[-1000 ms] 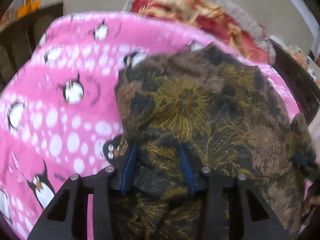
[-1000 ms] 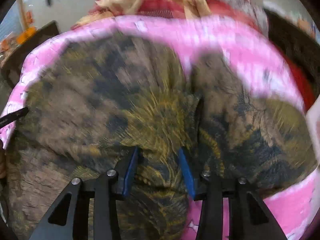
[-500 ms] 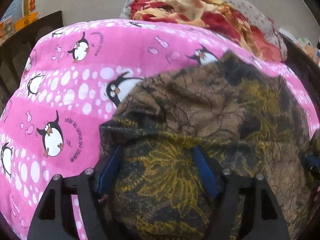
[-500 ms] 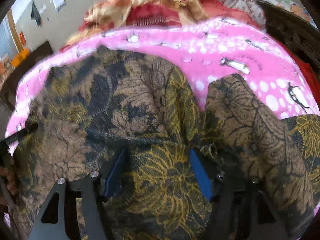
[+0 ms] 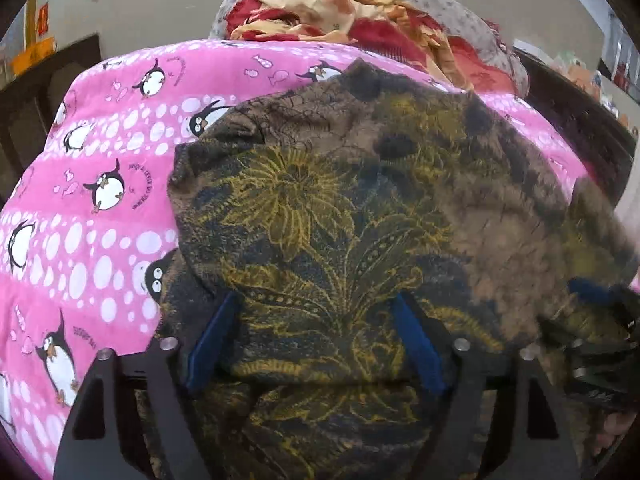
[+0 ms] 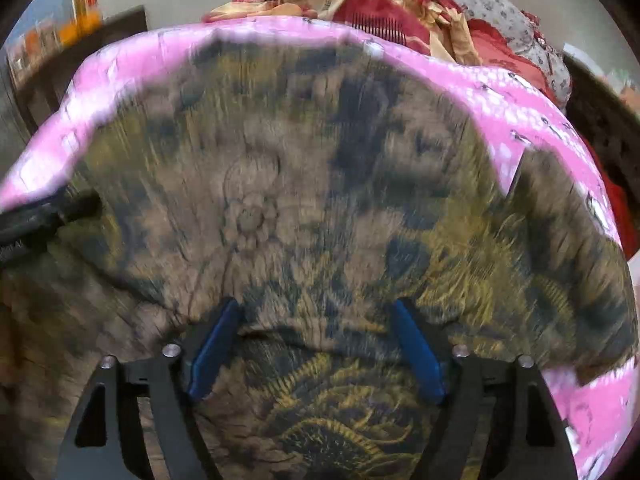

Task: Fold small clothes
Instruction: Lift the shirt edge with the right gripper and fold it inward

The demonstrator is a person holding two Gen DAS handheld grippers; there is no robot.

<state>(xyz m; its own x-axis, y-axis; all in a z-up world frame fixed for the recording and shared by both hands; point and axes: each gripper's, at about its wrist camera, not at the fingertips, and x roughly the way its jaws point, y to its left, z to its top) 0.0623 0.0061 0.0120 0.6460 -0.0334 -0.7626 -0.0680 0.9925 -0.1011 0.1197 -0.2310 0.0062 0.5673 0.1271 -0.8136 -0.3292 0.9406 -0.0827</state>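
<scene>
I see the brown floral garment (image 5: 360, 208) spread ahead of my left hand-held gripper (image 5: 316, 344), its long axis running sideways toward the right hand-held gripper (image 6: 316, 344). Both have just been opening; cloth lies between loose jaws. Bare pink penguin blanket (image 5: 80, 200) lies left.

Open pink blanket (image 5: 80, 184) lies free on the left of the brown floral cloth (image 5: 360, 208). Behind, a heap of red-and-cream bedding (image 5: 360, 20) blocks the far edge.
</scene>
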